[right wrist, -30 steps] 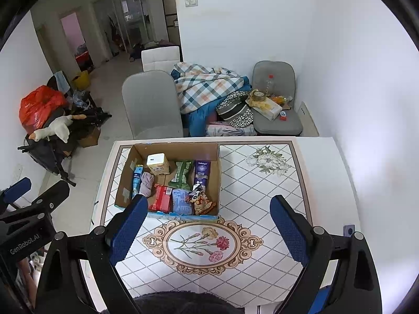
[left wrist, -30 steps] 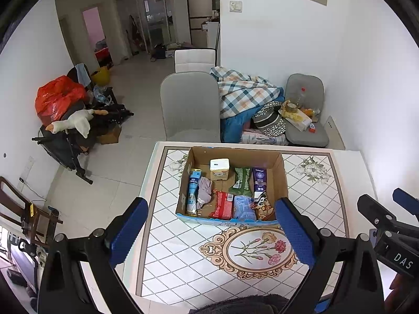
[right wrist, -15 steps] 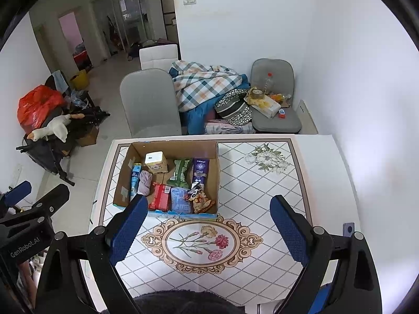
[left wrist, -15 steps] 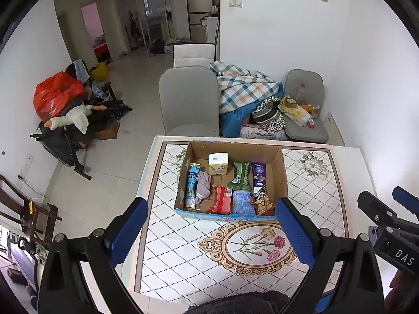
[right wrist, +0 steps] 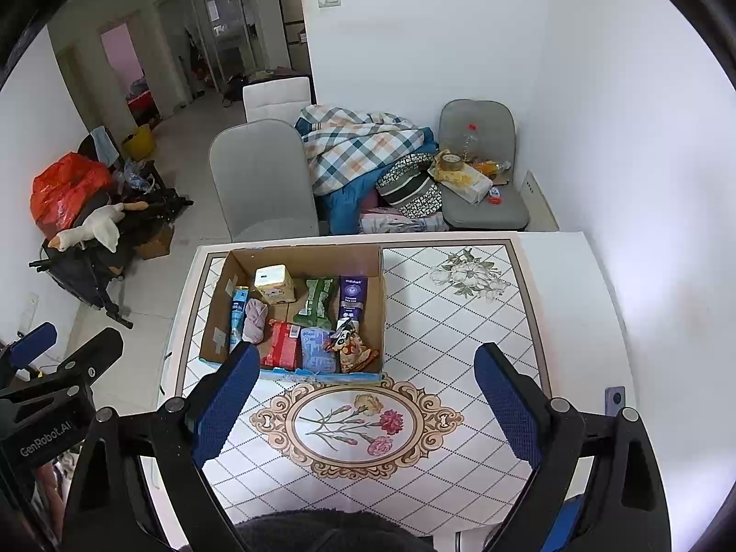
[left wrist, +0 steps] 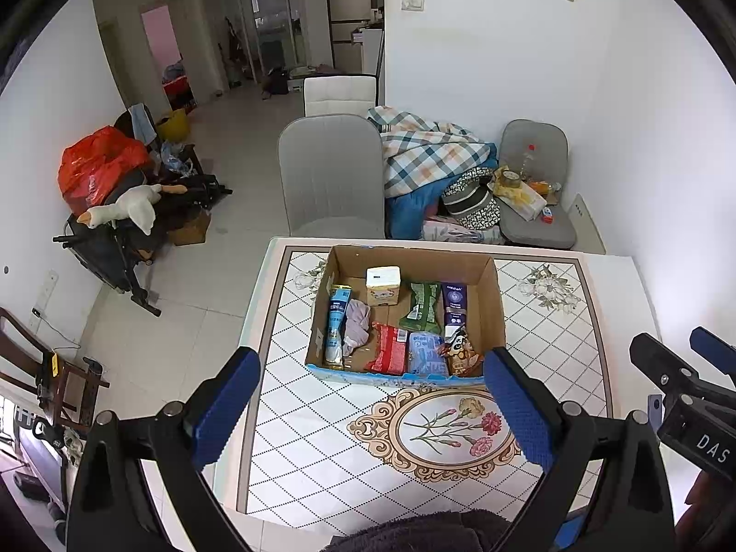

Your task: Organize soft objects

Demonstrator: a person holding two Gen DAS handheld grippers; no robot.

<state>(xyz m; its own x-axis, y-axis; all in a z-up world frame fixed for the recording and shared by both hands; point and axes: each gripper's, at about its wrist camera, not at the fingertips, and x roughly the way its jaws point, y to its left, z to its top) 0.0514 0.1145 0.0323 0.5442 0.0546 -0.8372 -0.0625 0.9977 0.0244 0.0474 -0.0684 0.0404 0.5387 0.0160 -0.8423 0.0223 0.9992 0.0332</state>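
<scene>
An open cardboard box [left wrist: 492, 308] [right wrist: 216, 313] stands on the tiled table [left wrist: 543, 354] [right wrist: 441, 322]. It holds a pale mauve cloth [left wrist: 356, 324] [right wrist: 255, 318], a blue tube [left wrist: 336, 326], a white tissue pack [left wrist: 382, 284], a green packet [left wrist: 421, 306], a purple carton [left wrist: 454, 303], a red packet [left wrist: 388, 348], a blue packet [left wrist: 425, 354] and a snack bag [left wrist: 462, 349]. My left gripper [left wrist: 372, 407] is open and empty, high above the table's near side. My right gripper [right wrist: 368, 402] is open and empty, to the right of the left one.
A grey chair [left wrist: 331, 175] stands behind the table. Beside it lie a plaid blanket pile [left wrist: 428, 152] and a second grey chair [left wrist: 533, 184] with clutter. A stroller with a goose toy [left wrist: 124, 207] stands on the floor at the left. A white wall is at the right.
Both grippers have risen and drawn back a little, so the box and table look smaller and lower. Both stay open and empty.
</scene>
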